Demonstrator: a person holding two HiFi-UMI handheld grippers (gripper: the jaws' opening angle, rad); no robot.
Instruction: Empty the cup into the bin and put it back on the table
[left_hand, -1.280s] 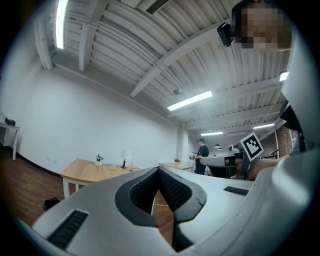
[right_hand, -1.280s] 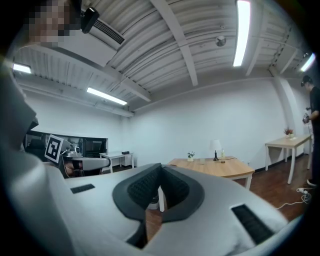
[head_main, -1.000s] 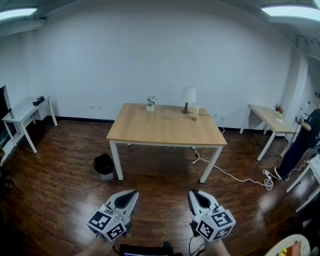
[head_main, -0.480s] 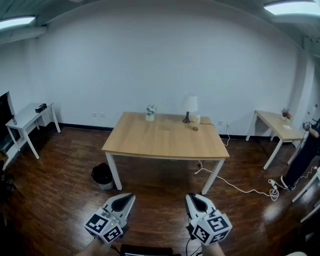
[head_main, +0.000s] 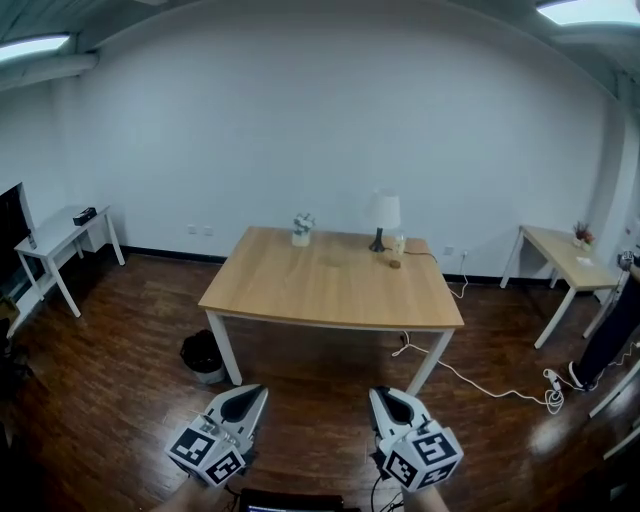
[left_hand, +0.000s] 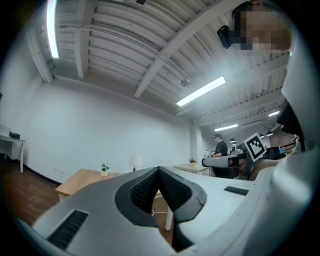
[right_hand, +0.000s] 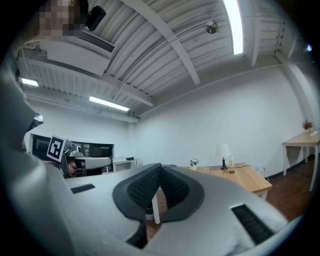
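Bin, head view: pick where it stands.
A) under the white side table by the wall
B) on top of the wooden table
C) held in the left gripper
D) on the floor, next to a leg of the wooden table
D: the black bin sits on the dark floor beside the near leg at the left end of the wooden table, with no gripper touching it.

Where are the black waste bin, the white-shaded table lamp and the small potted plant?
black waste bin (head_main: 203, 355): head view, on its dark body.
white-shaded table lamp (head_main: 384, 212): head view, on the shade.
small potted plant (head_main: 301, 238): head view, on the white pot.
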